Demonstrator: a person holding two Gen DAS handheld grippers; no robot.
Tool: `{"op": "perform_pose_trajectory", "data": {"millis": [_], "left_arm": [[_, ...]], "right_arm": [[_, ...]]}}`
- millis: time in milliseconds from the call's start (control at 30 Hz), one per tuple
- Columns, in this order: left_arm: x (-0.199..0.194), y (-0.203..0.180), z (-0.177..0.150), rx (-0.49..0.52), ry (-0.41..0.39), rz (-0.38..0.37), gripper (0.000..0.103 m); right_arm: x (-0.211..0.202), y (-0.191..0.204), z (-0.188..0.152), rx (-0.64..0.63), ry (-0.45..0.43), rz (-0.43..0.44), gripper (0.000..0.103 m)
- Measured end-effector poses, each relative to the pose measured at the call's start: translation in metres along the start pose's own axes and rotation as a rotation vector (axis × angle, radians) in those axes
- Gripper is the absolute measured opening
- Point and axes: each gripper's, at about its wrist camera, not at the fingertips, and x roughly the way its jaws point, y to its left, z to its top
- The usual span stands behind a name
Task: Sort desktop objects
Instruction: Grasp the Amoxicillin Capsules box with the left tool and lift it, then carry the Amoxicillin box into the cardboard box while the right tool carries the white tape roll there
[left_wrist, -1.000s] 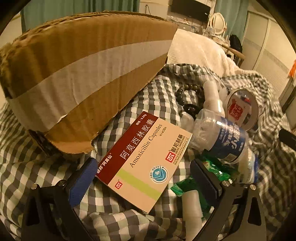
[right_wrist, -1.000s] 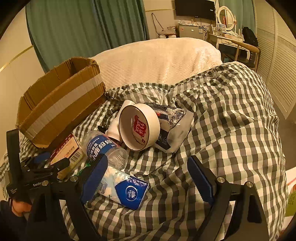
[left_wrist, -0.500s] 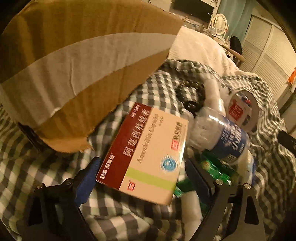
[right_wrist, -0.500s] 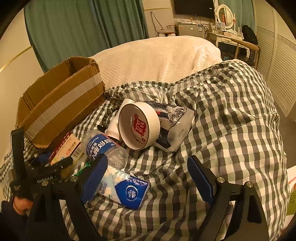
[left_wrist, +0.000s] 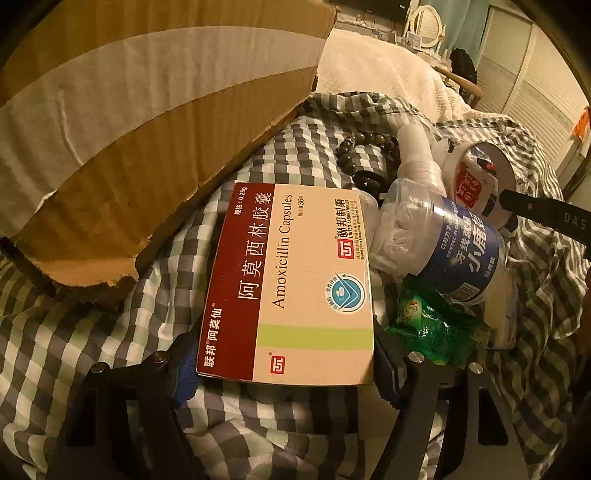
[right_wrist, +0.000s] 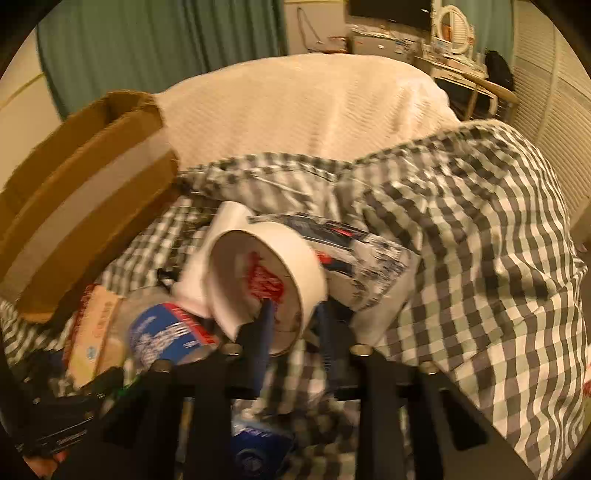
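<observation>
Cardboard medicine box (left_wrist: 295, 284), cream and maroon, now sits between the closing jaws of the left hand-held gripper (left_wrist: 284, 365), pads apparently touching its edges. Right hand-held gripper (right_wrist: 295, 328), wide open a second ago, is pinching the rim of the white paper cup (right_wrist: 266, 273). Both items look ready to lift toward the brown taped carton (right_wrist: 85, 199).

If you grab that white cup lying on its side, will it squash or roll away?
The white cup looks like thin paper, so it may dent if squeezed hard. It lies on its side on the soft checked blanket, so a nudge would probably roll it. The right gripper is closing over its rim; the cup is probably light enough to lift that way.
</observation>
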Motion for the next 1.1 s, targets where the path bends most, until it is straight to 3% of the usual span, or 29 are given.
{"op": "perform_pose_trajectory", "data": {"millis": [133, 433, 700, 900, 1100], "left_arm": [[-0.008, -0.004, -0.003, 0.002, -0.033, -0.012, 0.076], [-0.052, -0.014, -0.004, 0.02, -0.195, -0.048, 0.076], [-0.087, -0.021, -0.002, 0.035, -0.291, -0.063, 0.076], [-0.124, -0.019, 0.007, 0.019, -0.384, -0.095, 0.076], [-0.159, -0.004, 0.026, -0.024, -0.477, -0.079, 0.076]], "right_arm": [[-0.011, -0.006, -0.005, 0.017, -0.033, 0.031, 0.007], [-0.064, -0.01, -0.018, 0.034, -0.139, 0.084, 0.005], [-0.093, -0.009, -0.025, 0.047, -0.167, 0.131, 0.005], [-0.119, 0.004, -0.014, 0.027, -0.204, 0.18, 0.005], [-0.137, 0.026, 0.009, -0.008, -0.233, 0.249, 0.005]]}}
